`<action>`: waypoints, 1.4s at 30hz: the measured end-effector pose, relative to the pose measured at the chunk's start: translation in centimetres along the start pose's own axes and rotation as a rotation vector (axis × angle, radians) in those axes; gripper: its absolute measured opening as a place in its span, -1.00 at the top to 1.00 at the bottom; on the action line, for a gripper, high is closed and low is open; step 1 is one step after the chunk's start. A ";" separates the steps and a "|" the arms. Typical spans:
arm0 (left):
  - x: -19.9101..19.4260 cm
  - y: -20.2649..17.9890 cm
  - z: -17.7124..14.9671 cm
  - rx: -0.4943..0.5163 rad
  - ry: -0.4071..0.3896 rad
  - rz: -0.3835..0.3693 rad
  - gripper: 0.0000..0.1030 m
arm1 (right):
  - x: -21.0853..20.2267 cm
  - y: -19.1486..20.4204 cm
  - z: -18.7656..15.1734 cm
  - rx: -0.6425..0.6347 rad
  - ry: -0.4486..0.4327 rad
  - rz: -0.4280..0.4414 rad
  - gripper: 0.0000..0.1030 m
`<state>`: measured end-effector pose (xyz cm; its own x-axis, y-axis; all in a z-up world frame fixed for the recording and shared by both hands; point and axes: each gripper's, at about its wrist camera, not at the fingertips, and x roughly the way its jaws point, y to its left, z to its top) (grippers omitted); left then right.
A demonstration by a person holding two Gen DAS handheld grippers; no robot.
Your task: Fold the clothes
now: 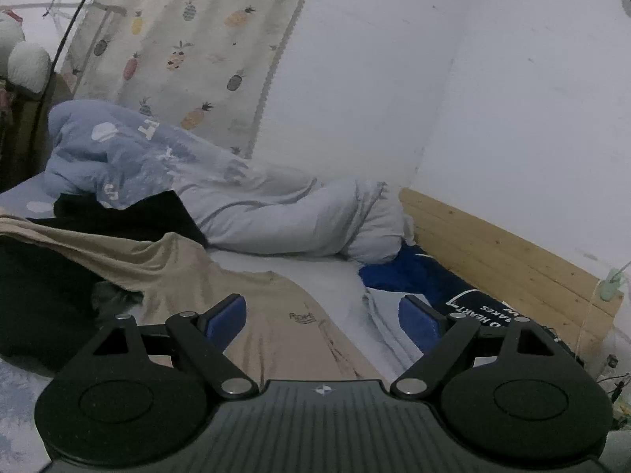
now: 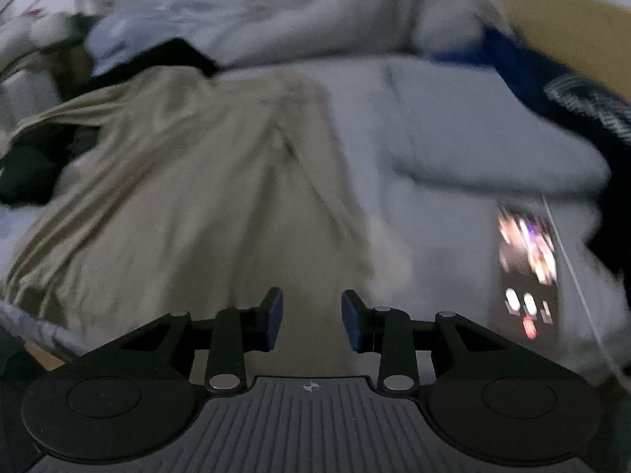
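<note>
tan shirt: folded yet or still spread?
Spread, not folded: the tan shirt lies in one rumpled layer across the bed, its far end draped over dark clothes.

Pineapple-print curtain (image 1: 189,39) hanging at the wall. Pale blue duvet (image 1: 165,165) bunched along the bed's far side. Wooden headboard (image 1: 504,248) at the right. Lit phone (image 2: 528,272) lying face-up on the bedsheet (image 2: 453,236).

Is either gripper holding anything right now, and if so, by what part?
Nothing is held. The left gripper and the right gripper both stand open above the tan shirt, nothing between their pads.
</note>
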<state>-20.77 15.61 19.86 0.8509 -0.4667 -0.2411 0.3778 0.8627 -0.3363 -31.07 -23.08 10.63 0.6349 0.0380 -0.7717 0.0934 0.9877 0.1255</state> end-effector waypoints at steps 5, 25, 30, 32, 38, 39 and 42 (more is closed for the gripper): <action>0.7 0.2 -0.2 -0.046 0.010 0.026 -0.76 | 2.3 -1.3 -2.6 0.020 0.099 -0.005 0.18; 11.2 -2.3 0.7 -0.047 0.203 0.011 -0.76 | 1.4 -0.5 -1.2 -0.119 0.130 -0.041 0.95; 18.3 -4.0 1.2 0.011 0.288 -0.009 -0.76 | -3.0 -3.2 1.5 -0.047 0.020 -0.041 0.95; 21.4 -5.1 1.4 0.052 0.324 -0.002 -0.76 | -3.7 -2.7 2.4 -0.050 -0.023 0.033 0.95; 29.9 -8.0 1.4 0.207 0.454 0.042 -0.76 | 0.5 8.1 3.2 -0.260 -0.030 0.442 0.95; 31.1 -8.6 1.0 0.243 0.476 0.049 -0.76 | 1.6 10.8 2.9 -0.327 -0.017 0.531 0.95; 35.3 -10.1 -1.2 0.352 0.531 0.074 -0.72 | 4.8 16.1 1.1 -0.444 0.048 0.669 0.95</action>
<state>5.03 -9.79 13.65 0.6168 -0.3586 -0.7006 0.4989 0.8667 -0.0044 -25.69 -7.15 9.63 0.4141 0.6398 -0.6475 -0.6152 0.7210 0.3189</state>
